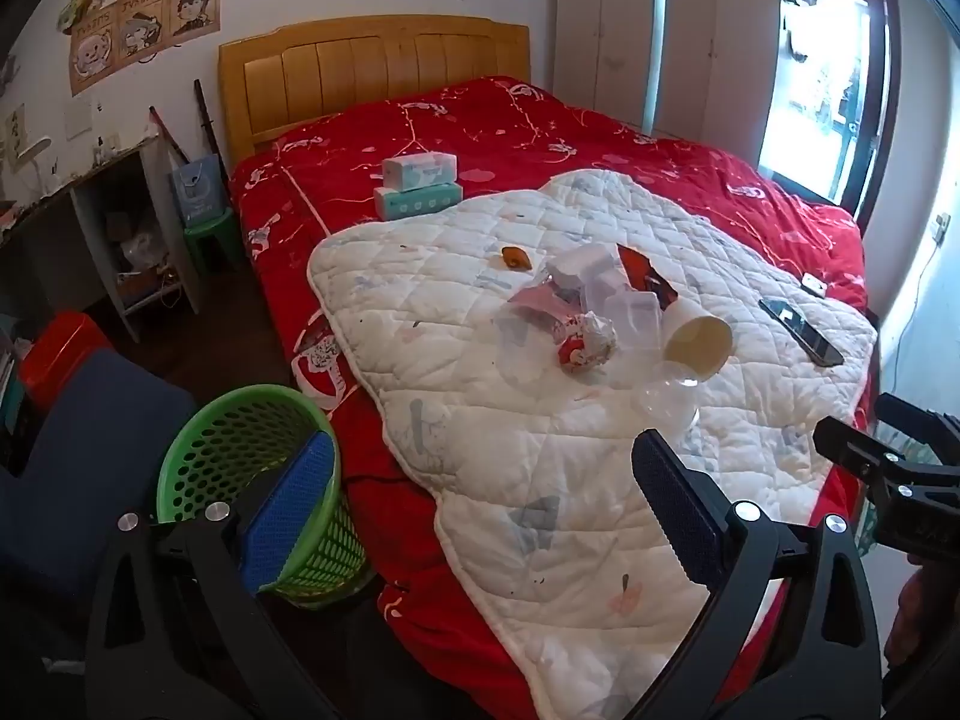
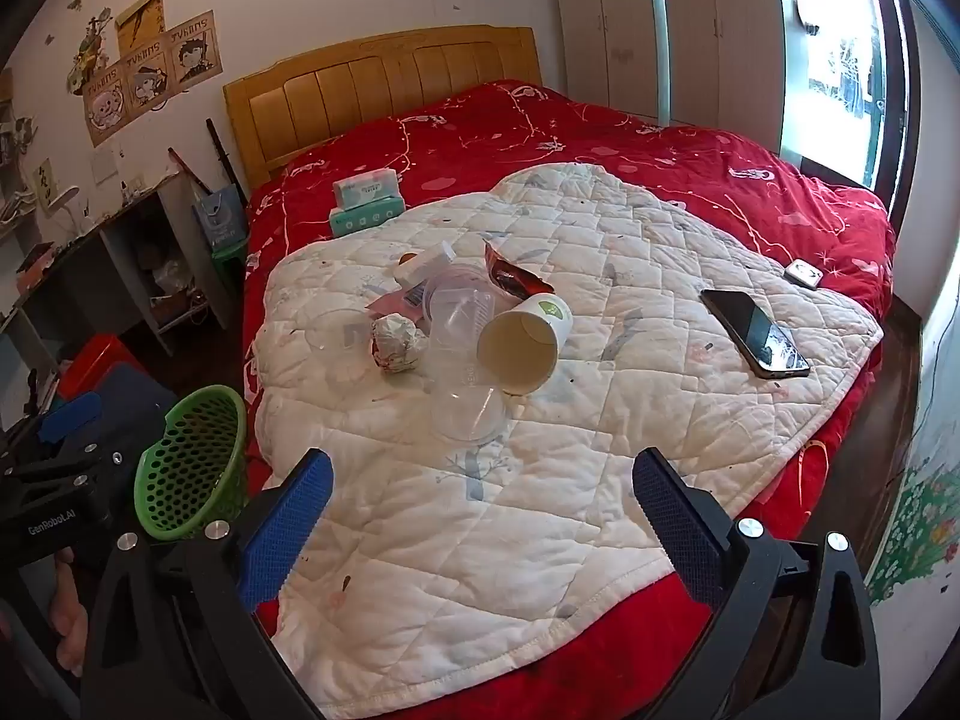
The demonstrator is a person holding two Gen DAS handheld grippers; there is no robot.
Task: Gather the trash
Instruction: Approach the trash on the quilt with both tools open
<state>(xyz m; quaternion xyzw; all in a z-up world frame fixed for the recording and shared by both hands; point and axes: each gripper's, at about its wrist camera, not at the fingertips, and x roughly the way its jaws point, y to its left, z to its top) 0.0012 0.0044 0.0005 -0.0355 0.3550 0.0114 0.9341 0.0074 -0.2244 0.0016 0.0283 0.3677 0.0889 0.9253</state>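
Both my claws hang released, blue ribbed pads spread wide with nothing between them — my left gripper [image 1: 483, 501] and my right gripper [image 2: 483, 516] point down at the bed. The trash sits heaped near the middle of a white quilted pad [image 2: 540, 480], stitched in diamonds, spread over a red bedspread [image 2: 660, 144]. A paper cup [image 2: 523, 341] lies on its side, its long axis running away from me, its round open mouth facing my right gripper. Just in front of it lies a clear plastic cup [image 2: 469, 411], thin and see-through, also tipped over. A crumpled paper ball [image 2: 397, 341] rests just left of them, a red glossy wrapper [image 2: 510, 277] behind. Beside the bed stands a green perforated plastic basket [image 1: 252, 462] — round, tilted. A flat black phone [image 2: 755, 331] lies apart to the right.
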